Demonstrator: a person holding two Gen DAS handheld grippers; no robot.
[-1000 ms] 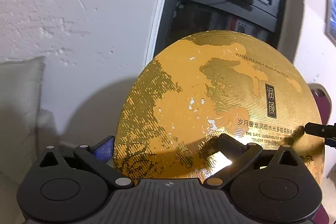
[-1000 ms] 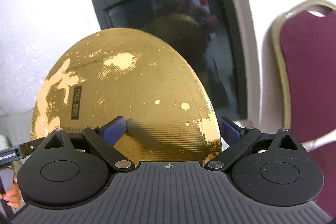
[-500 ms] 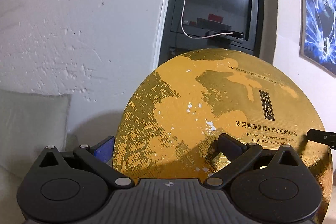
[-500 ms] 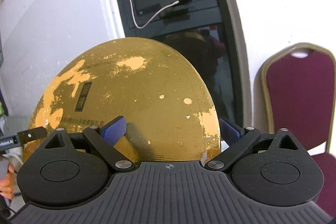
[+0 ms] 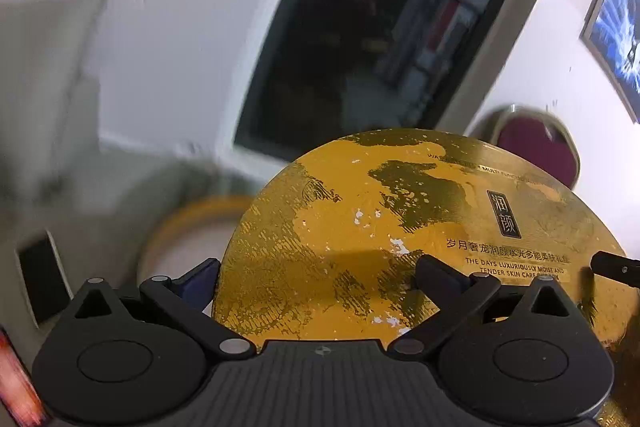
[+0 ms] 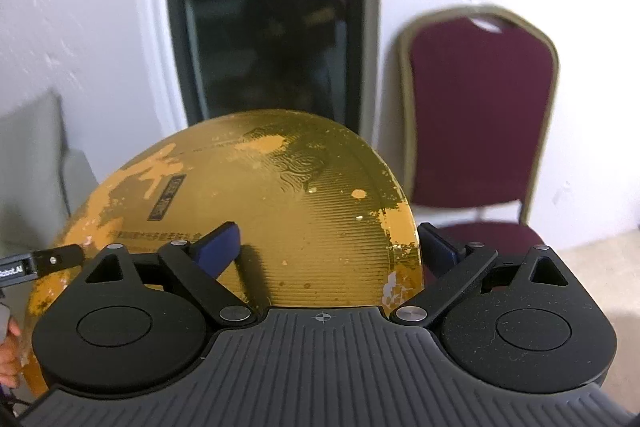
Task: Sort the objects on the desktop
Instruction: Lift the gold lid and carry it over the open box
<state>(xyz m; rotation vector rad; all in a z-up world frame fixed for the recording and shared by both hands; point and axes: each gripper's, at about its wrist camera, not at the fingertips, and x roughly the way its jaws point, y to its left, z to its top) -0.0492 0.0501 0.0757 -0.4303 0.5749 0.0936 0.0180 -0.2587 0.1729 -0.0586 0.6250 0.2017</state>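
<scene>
Now you hold the round gold lid (image 5: 400,227) in the air with both grippers, and since a moment ago you have tipped it downward: half a second earlier both cameras looked up the wall, and now the left view shows a gold-rimmed round base (image 5: 188,227) low at the left, blurred by the motion. I judge this is the bottom of the same box, though the blur does not let me be sure.

On the left side, your left gripper (image 5: 316,277) is clamped on the lid's left edge, one finger behind the rim and one lying on the printed face. To the right of it the lid carries its Chinese label, and further right the other gripper's finger touches the face.

Your right gripper (image 6: 328,247) is clamped on the lid's right edge, one blue pad on the face and one behind the rim. Behind stands a red chair (image 6: 480,115).

The change suggests you are carrying the lid down toward that base, so keep both grips equal, because a thin disc held by its edges can twist.
</scene>
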